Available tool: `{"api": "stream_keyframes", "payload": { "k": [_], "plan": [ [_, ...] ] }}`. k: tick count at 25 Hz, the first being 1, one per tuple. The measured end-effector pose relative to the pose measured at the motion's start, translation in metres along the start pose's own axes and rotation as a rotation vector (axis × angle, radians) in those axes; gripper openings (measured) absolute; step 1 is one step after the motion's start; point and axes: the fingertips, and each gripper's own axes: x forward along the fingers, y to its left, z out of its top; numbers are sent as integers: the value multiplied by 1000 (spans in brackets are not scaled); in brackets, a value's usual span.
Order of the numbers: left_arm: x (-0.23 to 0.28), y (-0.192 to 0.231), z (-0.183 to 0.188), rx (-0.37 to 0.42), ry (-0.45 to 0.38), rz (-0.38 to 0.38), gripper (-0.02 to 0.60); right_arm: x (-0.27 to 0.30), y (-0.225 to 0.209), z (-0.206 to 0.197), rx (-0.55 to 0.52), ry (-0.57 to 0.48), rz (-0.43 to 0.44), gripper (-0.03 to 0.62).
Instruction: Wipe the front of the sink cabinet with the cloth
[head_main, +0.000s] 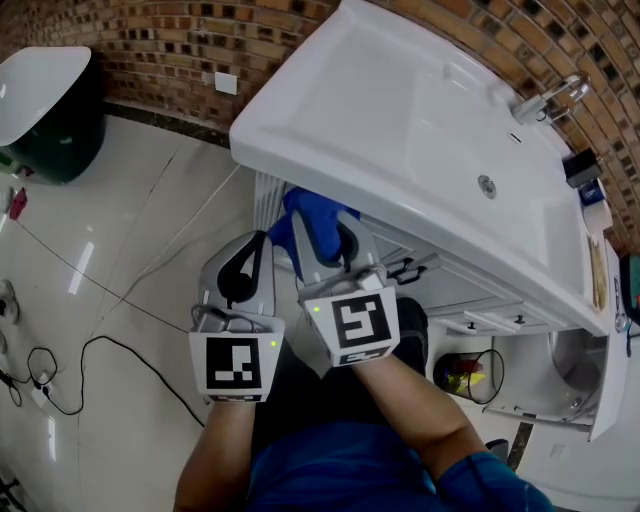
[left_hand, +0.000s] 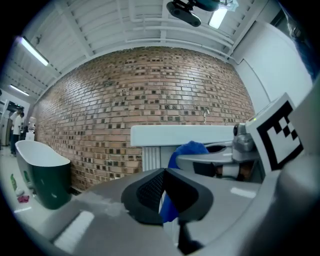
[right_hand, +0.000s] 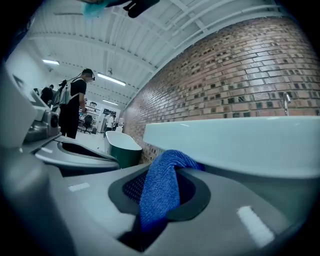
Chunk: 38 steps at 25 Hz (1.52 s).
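The blue cloth (right_hand: 159, 192) is hanging clamped between the right gripper's (head_main: 322, 248) fingers, bunching just under the sink (head_main: 400, 120) rim against the cabinet front (head_main: 266, 198); the left gripper (head_main: 243, 272) is hovering below the sink, just beside the right gripper, jaws together and empty.

The left hand-held gripper (head_main: 246, 266) is holding its jaws together, empty; beside it, the right hand-held gripper (head_main: 326, 246) is clamping the cloth (head_main: 312, 212).

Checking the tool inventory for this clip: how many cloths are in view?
1. The blue cloth is clamped in the right gripper, just under the sink's front edge. Another could be hidden beneath the sink.
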Motion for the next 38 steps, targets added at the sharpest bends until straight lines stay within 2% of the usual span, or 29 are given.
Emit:
{"api": "stream_keyframes", "payload": {
  "k": [6,10,12,14,20,23,28,33,38],
  "plan": [
    [-10,19,-9,-6,24,23,3,39,25,4,-15,8,55,74],
    [-10,22,-7,-49,10,41,3,57,34,3,8,6,77,74],
    [-10,22,-9,-31,20,34,3,61,36,2,14,8,84,75],
    [-10,21,-12,-4,33,22,3,60,37,2,24,6,95,74],
    [-8,6,-14,16,49,-4,3,23,29,8,25,-47,109,75],
    [-3,-9,-14,39,53,-45,3,-9,16,5,73,-69,58,75],
    [11,-48,-11,41,42,-132,2,-69,-25,-9,145,-57,-73,75],
    [30,-106,-3,28,29,-266,3,-137,-83,-34,143,36,-259,75],
    [47,-175,5,19,23,-417,2,-196,-129,-49,149,72,-402,75]
  ]
}}
